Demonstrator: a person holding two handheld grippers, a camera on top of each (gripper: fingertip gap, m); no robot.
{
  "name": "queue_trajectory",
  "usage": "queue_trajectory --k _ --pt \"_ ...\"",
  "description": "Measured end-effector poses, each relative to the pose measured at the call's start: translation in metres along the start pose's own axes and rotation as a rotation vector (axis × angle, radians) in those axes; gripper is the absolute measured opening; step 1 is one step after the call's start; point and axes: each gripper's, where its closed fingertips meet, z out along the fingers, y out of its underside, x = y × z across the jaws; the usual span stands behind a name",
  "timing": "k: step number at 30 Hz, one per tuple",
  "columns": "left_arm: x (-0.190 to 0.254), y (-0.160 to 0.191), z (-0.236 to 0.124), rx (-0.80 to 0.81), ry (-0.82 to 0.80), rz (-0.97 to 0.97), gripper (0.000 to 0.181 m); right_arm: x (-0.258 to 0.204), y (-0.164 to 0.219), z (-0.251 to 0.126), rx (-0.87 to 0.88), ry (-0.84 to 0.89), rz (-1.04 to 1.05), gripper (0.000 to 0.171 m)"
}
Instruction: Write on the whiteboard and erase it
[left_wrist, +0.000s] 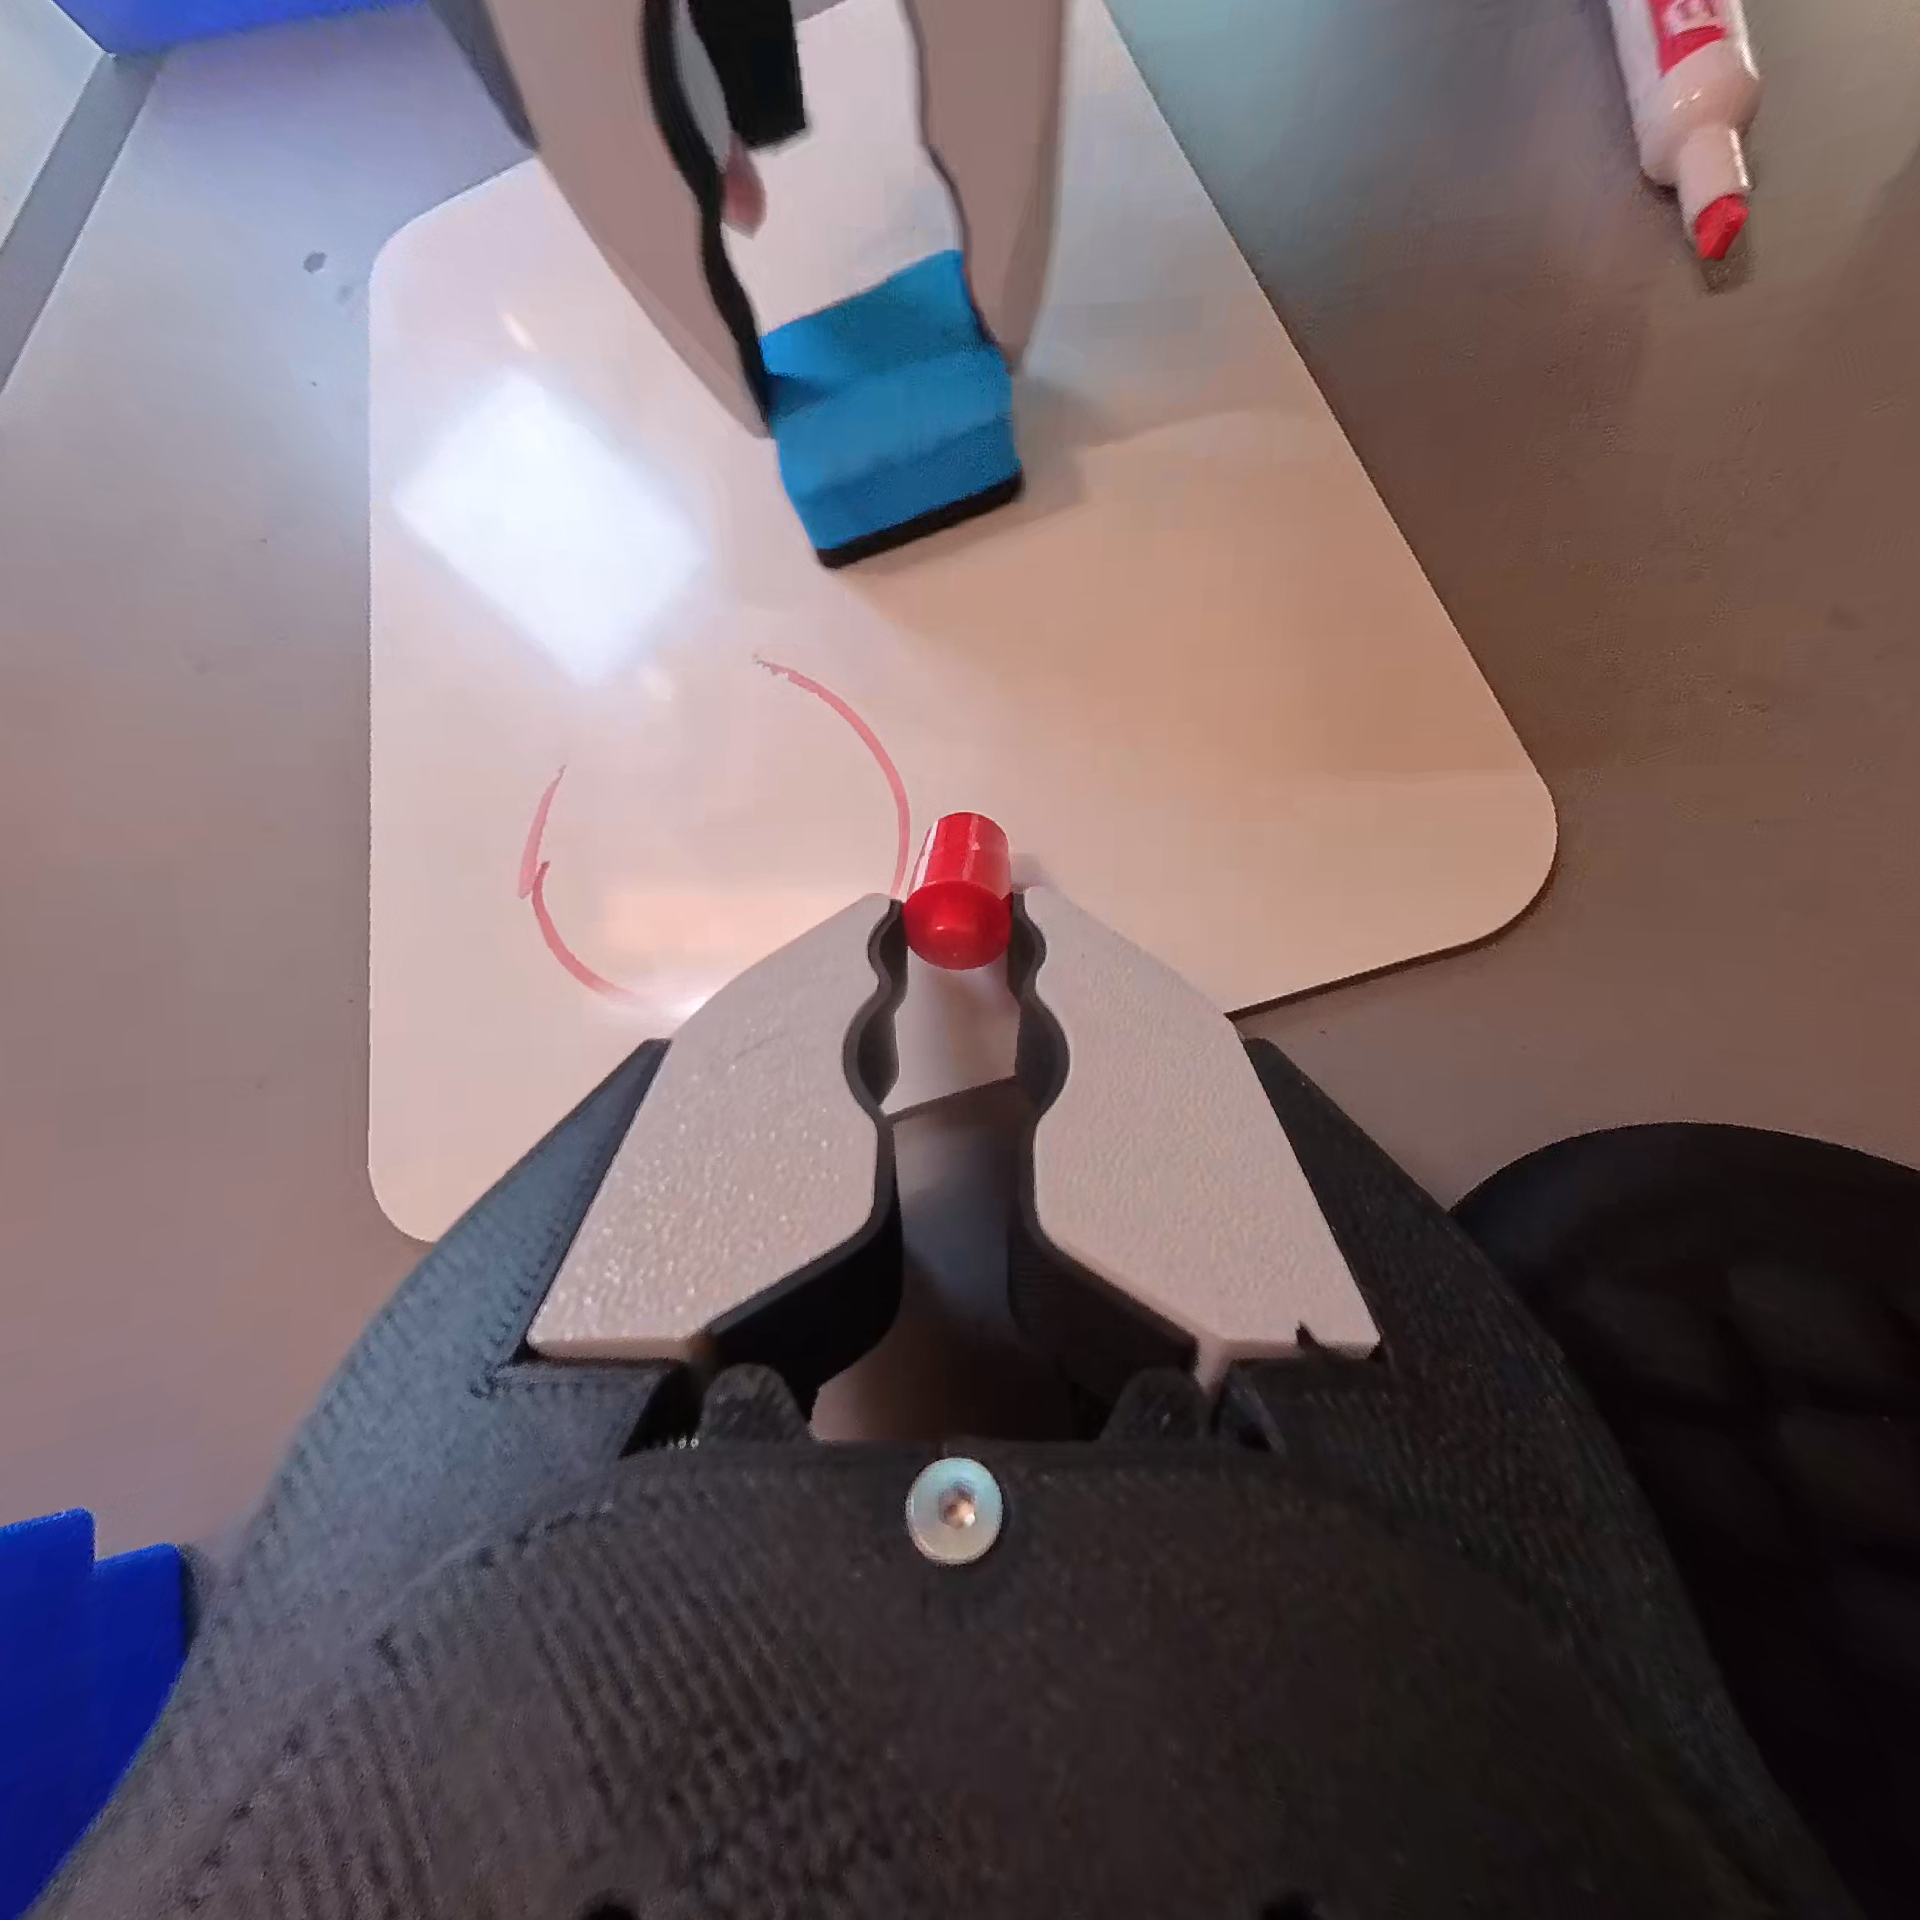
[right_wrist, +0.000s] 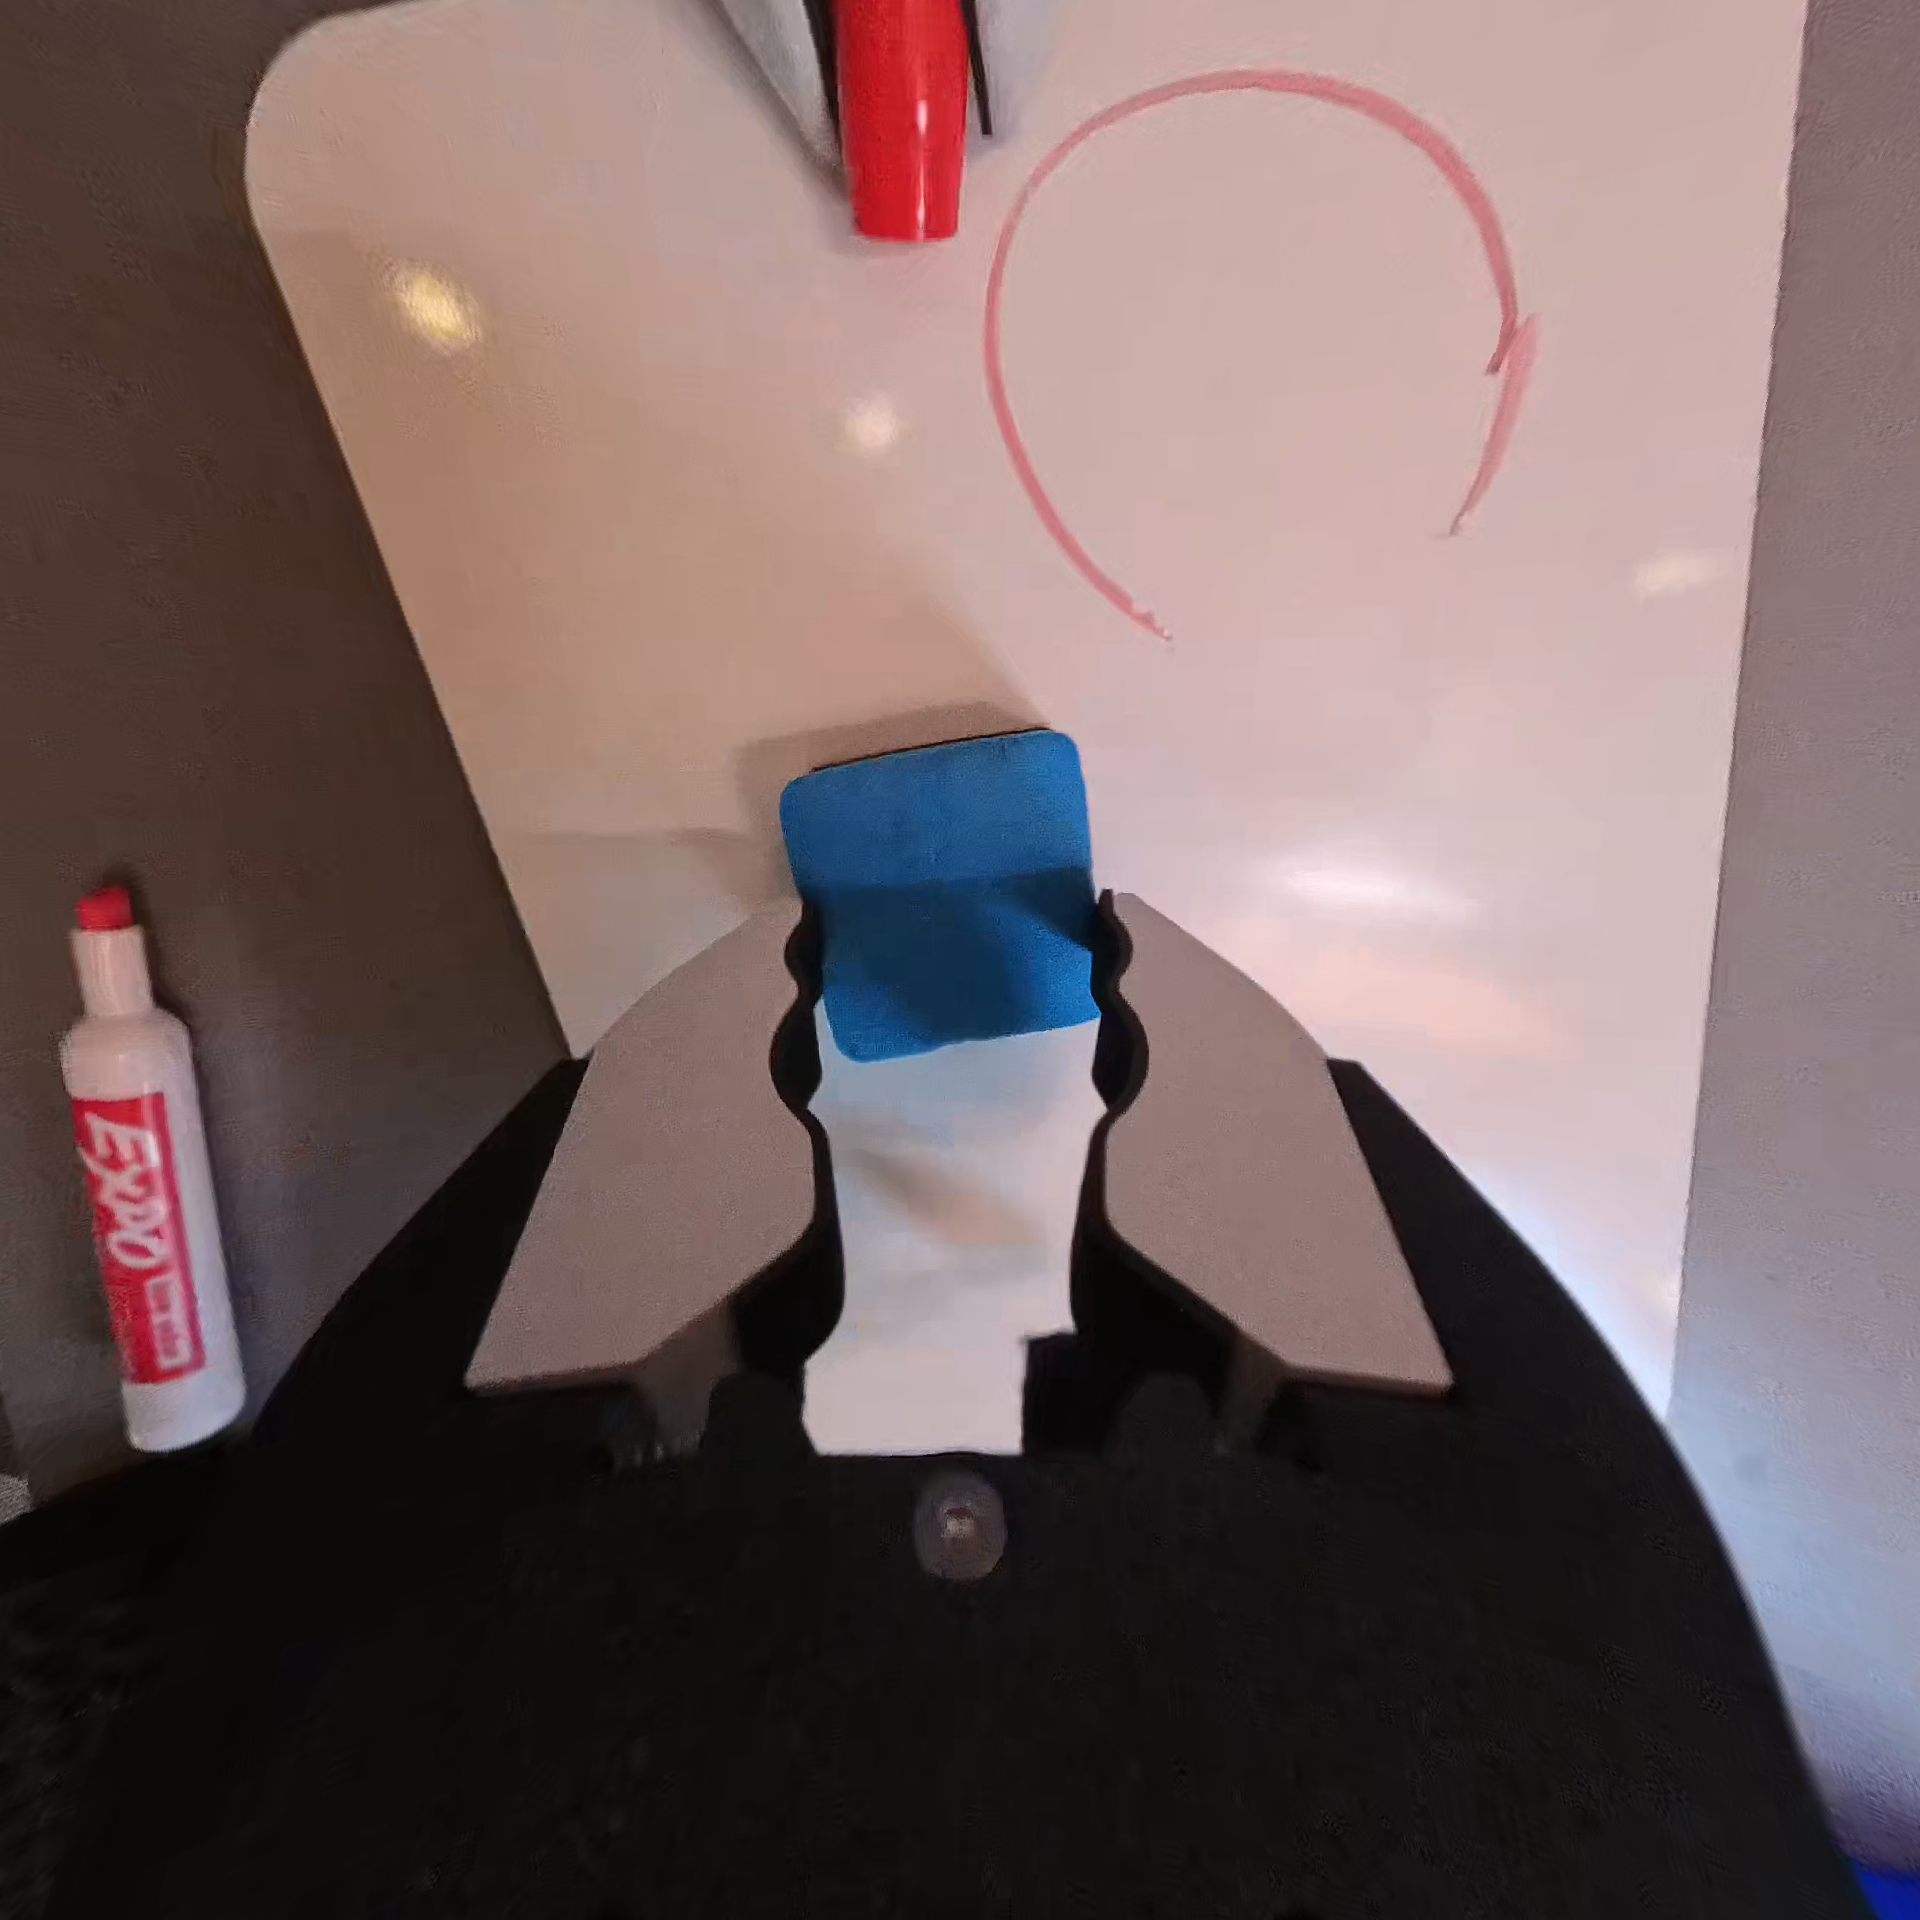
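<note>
Glossy whiteboard, foam-like matt eraser, shiny plastic cap.

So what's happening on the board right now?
The right gripper holds the blue eraser on the whiteboard, short of the red circle, which is open on the eraser's side. The left gripper holds the red marker cap between its fingers at the circle's edge. The uncapped marker lies on the table beside the board.

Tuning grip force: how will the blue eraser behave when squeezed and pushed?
The eraser looks like foam, so probably light and squashy under the right gripper. Its flat block shape shouldn't roll. Its dark underside likely drags a little on the whiteboard.
</note>
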Motion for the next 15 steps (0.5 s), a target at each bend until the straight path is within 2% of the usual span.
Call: queue_trajectory --k 3,5,8,11,13,15 --pt "0.004 -0.002 0.001 0.007 0.021 0.016 0.019 0.045 0.014 -0.003 0.009 0.053 0.127 0.05" --pt "0.004 -0.003 0.002 0.01 0.028 0.013 0.019 0.071 0.002 0.001 0.038 0.076 0.171 0.05" --pt "0.005 -0.003 0.002 0.012 0.036 0.013 0.019 0.053 -0.044 0.014 0.087 0.036 0.027 0.051" --pt "0.005 -0.003 0.002 0.014 0.032 0.03 0.019 0.021 -0.043 0.013 0.009 -0.043 -0.164 0.051" --pt "0.005 -0.003 0.002 0.013 0.033 0.026 0.019 0.034 -0.032 0.01 -0.045 -0.055 -0.163 0.051" --pt "0.005 -0.003 0.002 0.014 0.036 0.022 0.019 0.072 -0.037 0.012 -0.05 -0.002 -0.056 0.051"
